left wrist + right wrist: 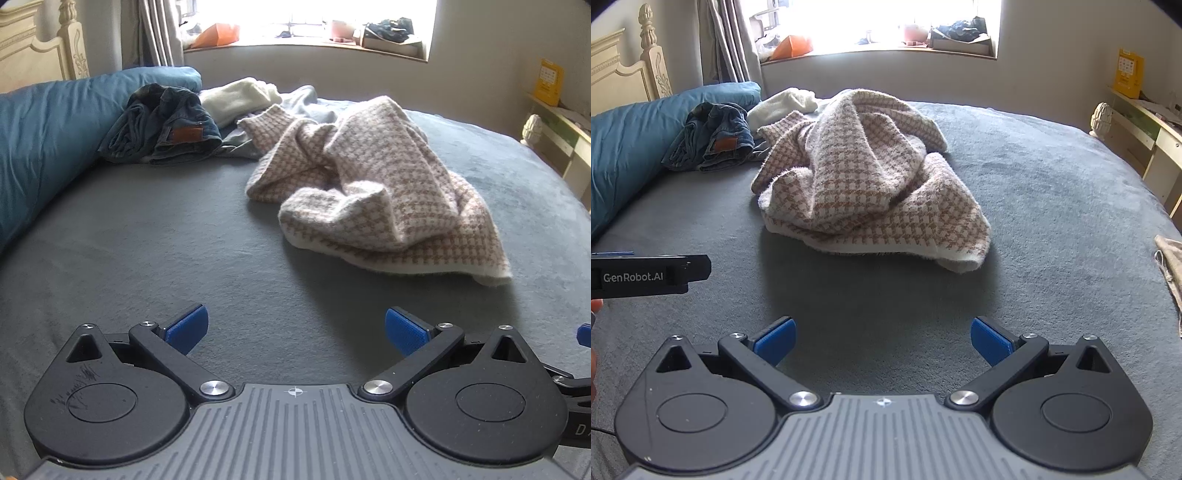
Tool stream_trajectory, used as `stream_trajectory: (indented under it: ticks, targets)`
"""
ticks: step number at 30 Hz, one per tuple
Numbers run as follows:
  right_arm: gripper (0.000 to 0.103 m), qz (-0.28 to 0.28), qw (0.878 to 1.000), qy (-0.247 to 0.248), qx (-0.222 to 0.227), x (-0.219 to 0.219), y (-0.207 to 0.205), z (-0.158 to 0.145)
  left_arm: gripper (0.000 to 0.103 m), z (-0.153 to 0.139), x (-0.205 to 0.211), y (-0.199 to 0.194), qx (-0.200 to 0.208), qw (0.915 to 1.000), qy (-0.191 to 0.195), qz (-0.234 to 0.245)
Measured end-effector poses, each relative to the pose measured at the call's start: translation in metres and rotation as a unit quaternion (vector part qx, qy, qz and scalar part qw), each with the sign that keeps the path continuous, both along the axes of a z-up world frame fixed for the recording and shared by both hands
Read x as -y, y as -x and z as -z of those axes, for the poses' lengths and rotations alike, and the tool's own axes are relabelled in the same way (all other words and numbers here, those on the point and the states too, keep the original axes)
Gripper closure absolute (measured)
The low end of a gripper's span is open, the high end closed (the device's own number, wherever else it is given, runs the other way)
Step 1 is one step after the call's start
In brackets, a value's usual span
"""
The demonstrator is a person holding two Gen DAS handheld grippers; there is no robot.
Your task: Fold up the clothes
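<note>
A fuzzy knitted sweater (871, 177) with a tan and cream houndstooth pattern lies crumpled in soft folds in the middle of the bed (1052, 221), on its grey plush cover. Behind it sit bunched denim jeans (162, 125) and a cream garment (236, 96). The left gripper (295, 328) and right gripper (882, 339) hover over the cover, wide open, empty, touching nothing.

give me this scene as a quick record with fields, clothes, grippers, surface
surface: grey bed cover
main garment: checked sweater, crumpled in a heap, unfolded
other clothes: jeans bunched near the blue pillow; white garment behind them
left gripper: open, empty, short of the sweater
right gripper: open, empty, short of the sweater
folding: not yet begun
</note>
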State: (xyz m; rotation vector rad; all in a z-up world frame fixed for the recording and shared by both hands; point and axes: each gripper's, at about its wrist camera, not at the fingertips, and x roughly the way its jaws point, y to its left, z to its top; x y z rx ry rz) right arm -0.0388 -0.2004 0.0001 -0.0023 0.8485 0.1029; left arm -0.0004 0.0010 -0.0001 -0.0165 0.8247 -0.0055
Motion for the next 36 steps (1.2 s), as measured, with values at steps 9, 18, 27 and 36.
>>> stream_trajectory:
  ticks: [9,18,27,36]
  targets:
    - [0.0,0.018,1.0,0.005,-0.009,-0.001,-0.004,0.003,0.0,0.001,-0.006,0.002,0.001,0.9999,0.015,-0.001]
    - [0.0,0.037,0.999,0.013,-0.014,-0.001,-0.004,0.004,0.0,0.002,-0.01,0.005,0.004,0.9996,0.023,-0.014]
    - [0.0,0.056,0.998,0.015,-0.02,0.002,-0.005,0.003,0.0,0.003,-0.012,0.005,0.0,0.9992,0.032,-0.025]
    - [0.0,0.062,0.998,0.009,-0.023,0.001,-0.004,0.002,0.0,0.003,-0.008,0.008,0.003,0.9996,0.011,-0.026]
